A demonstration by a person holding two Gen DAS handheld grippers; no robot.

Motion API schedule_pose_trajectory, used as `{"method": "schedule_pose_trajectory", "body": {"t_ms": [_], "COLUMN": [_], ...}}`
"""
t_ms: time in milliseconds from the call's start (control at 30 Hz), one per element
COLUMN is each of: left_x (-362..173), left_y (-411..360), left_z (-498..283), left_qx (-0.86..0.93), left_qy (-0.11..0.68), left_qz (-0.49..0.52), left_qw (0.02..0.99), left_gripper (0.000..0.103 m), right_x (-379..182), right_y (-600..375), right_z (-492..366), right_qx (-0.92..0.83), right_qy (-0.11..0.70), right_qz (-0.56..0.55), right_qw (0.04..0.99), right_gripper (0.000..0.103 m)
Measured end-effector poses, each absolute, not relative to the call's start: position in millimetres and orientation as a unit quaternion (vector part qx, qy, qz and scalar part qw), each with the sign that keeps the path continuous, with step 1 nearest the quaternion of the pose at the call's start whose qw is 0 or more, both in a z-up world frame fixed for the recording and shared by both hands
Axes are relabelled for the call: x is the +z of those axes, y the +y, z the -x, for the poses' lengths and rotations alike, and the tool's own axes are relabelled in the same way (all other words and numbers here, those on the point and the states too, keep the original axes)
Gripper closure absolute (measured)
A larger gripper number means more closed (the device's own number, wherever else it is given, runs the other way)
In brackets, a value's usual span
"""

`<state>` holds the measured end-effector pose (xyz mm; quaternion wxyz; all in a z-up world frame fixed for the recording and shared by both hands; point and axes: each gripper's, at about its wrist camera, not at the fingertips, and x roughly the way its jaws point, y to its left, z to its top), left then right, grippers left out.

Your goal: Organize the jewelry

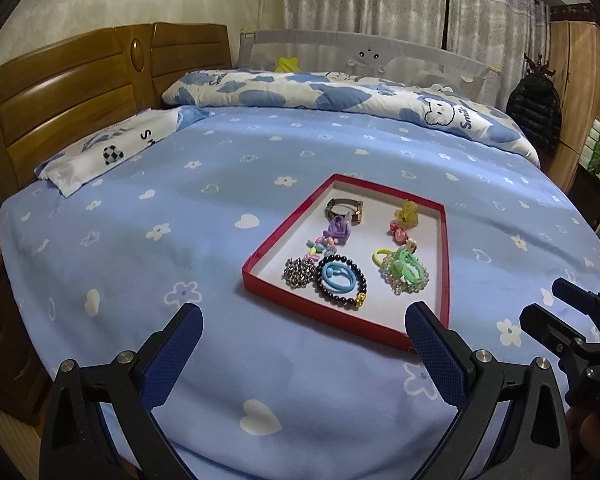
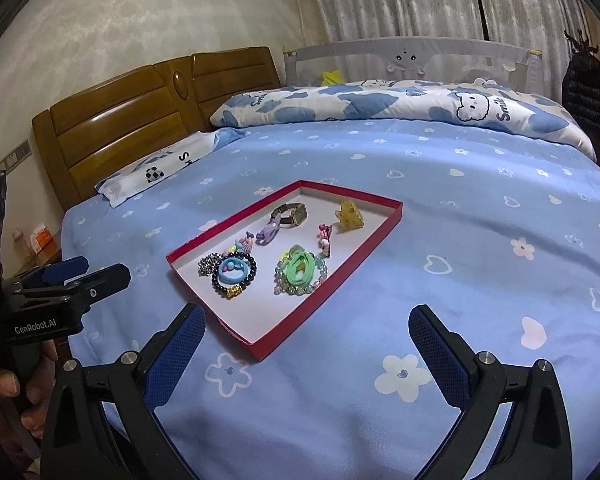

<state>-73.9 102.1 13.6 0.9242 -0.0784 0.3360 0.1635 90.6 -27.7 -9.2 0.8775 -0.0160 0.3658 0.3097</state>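
Note:
A shallow red tray lies on the blue bedsheet. Inside it sit a watch, a yellow claw clip, a purple hair tie, a dark bead bracelet ringed round a blue hair tie, a silver chain, and green hair ties on a clear bead bracelet. My left gripper is open, in front of the tray's near edge. My right gripper is open too, over the tray's near corner. Neither holds anything.
A wooden headboard stands at the left, with a pillow below it. A folded blue-and-white quilt lies along the far side, before a grey bed rail. A hand holds the left gripper's handle. Bare sheet surrounds the tray.

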Motion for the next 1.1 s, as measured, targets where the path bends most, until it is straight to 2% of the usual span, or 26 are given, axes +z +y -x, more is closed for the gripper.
{"method": "schedule_pose_trajectory", "body": {"t_ms": [1100], "left_x": [14.1], "left_y": [94.9], "left_z": [75.3], "left_qx": [0.165], "left_qy": [0.336], "left_qz": [0.056], "left_qw": [0.926], "left_gripper": [0.001], "right_x": [-2.9], "right_y": [-31.3], "right_z": [-90.6], "right_qx": [0.302], "right_qy": [0.355], "right_qz": [0.012], "right_qw": [0.884], "right_gripper": [0.001]}}
